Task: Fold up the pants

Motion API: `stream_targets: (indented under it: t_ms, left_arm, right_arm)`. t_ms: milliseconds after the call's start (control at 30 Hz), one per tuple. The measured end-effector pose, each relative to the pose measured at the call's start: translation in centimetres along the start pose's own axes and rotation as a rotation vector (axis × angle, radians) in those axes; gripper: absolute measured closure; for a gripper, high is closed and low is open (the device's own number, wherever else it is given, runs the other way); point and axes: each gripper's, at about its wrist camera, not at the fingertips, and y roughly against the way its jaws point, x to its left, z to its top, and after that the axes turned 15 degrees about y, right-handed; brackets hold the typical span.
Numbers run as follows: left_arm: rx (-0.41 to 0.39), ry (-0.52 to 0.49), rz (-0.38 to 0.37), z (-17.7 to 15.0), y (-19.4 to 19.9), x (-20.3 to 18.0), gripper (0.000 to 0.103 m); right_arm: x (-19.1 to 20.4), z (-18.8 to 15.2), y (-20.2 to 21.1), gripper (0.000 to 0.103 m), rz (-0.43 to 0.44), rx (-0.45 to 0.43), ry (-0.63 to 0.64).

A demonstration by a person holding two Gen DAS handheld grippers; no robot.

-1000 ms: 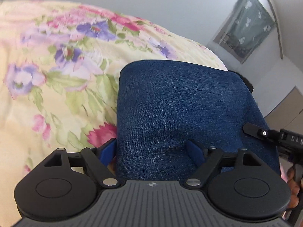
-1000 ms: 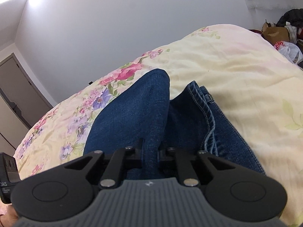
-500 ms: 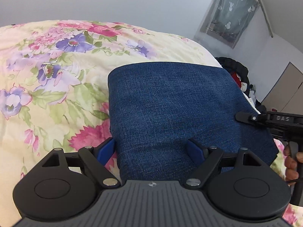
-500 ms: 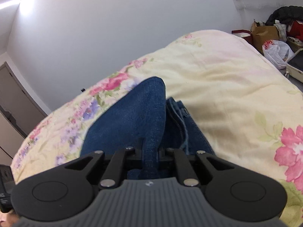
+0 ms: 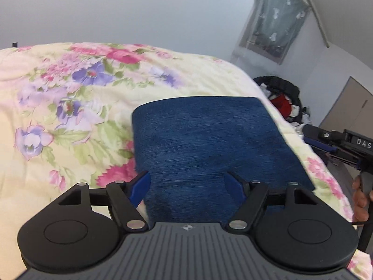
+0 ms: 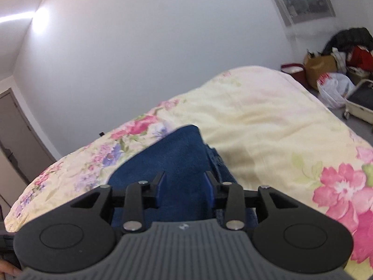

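Note:
The blue denim pants [image 5: 209,140] lie folded into a compact rectangle on the floral bedspread [image 5: 58,116]. My left gripper [image 5: 187,182] is open, its blue pads on either side of the near edge of the pants, gripping nothing. In the right wrist view the pants [image 6: 172,158] show as a folded stack with a seam along the right side. My right gripper [image 6: 184,184] is open above their near end, holding nothing. The right gripper also shows at the right edge of the left wrist view [image 5: 326,140].
The bed's right edge [image 5: 321,163] drops to the floor. A pile of dark and red clothes [image 5: 284,98] lies beyond it. Bags and a box [image 6: 326,77] and a low trolley [image 6: 359,100] stand on the floor at the right.
My right gripper has opened and let go of the pants' fold. Both grippers have drawn back, and the pants now lie flat.

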Motion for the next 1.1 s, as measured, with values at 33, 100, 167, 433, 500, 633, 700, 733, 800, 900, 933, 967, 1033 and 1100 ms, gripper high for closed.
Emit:
stream_targets:
  t_ms: [33, 100, 167, 433, 500, 633, 700, 733, 800, 900, 933, 967, 1033, 1100]
  left_arm:
    - [0.013, -0.001, -0.017, -0.2, 0.2, -0.5, 0.018]
    - [0.059, -0.006, -0.018, -0.8, 0.0, -1.5, 0.018]
    - [0.097, -0.029, 0.025, -1.7, -0.7, -2.5, 0.018]
    - [0.11, -0.161, 0.124, -5.0, -3.1, -4.4, 0.01]
    - [0.099, -0.207, 0.137, -5.9, -3.5, -4.9, 0.004]
    - [0.078, -0.261, 0.171, -6.9, -3.6, -5.6, 0.0]
    - [0.082, -0.25, 0.166, -6.8, -3.5, -5.6, 0.0]
    - [0.085, -0.242, 0.16, -6.7, -3.5, -5.5, 0.0]
    - [0.092, -0.237, 0.152, -6.5, -3.5, -5.2, 0.0]
    - [0.091, -0.244, 0.147, -6.5, -3.6, -5.1, 0.0]
    - [0.092, -0.248, 0.145, -6.6, -3.6, -5.1, 0.0]
    - [0.091, -0.257, 0.145, -6.7, -3.7, -5.1, 0.0]
    - [0.089, -0.281, 0.144, -7.0, -3.7, -5.2, 0.0]
    - [0.083, -0.297, 0.143, -7.3, -3.7, -5.3, 0.0]
  right_arm:
    - [0.7, 0.4, 0.6, 0.071, 0.024, -0.005, 0.016]
    - [2.5, 0.7, 1.1, 0.071, 0.052, 0.025, 0.077]
    - [4.0, 0.3, 0.5, 0.072, 0.047, 0.095, 0.142]
    - [4.1, -3.9, -1.9, 0.103, -0.128, 0.286, 0.295]
    - [2.3, -5.0, -2.5, 0.103, -0.132, 0.272, 0.236]
    - [1.7, -5.4, -2.5, 0.103, -0.127, 0.263, 0.189]
    - [2.2, -5.0, -2.1, 0.103, -0.138, 0.256, 0.183]
    - [2.6, -4.7, -1.5, 0.096, -0.128, 0.231, 0.172]
    - [3.2, -4.3, 0.4, 0.082, -0.071, 0.161, 0.143]
    - [4.0, -4.7, 1.0, 0.082, -0.026, 0.174, 0.147]
    - [4.1, -5.1, 0.8, 0.083, -0.026, 0.202, 0.162]
    - [4.1, -5.6, 0.4, 0.088, -0.039, 0.227, 0.18]
    - [3.6, -6.8, -0.5, 0.1, -0.079, 0.242, 0.168]
    - [3.3, -7.1, -0.8, 0.103, -0.091, 0.243, 0.166]
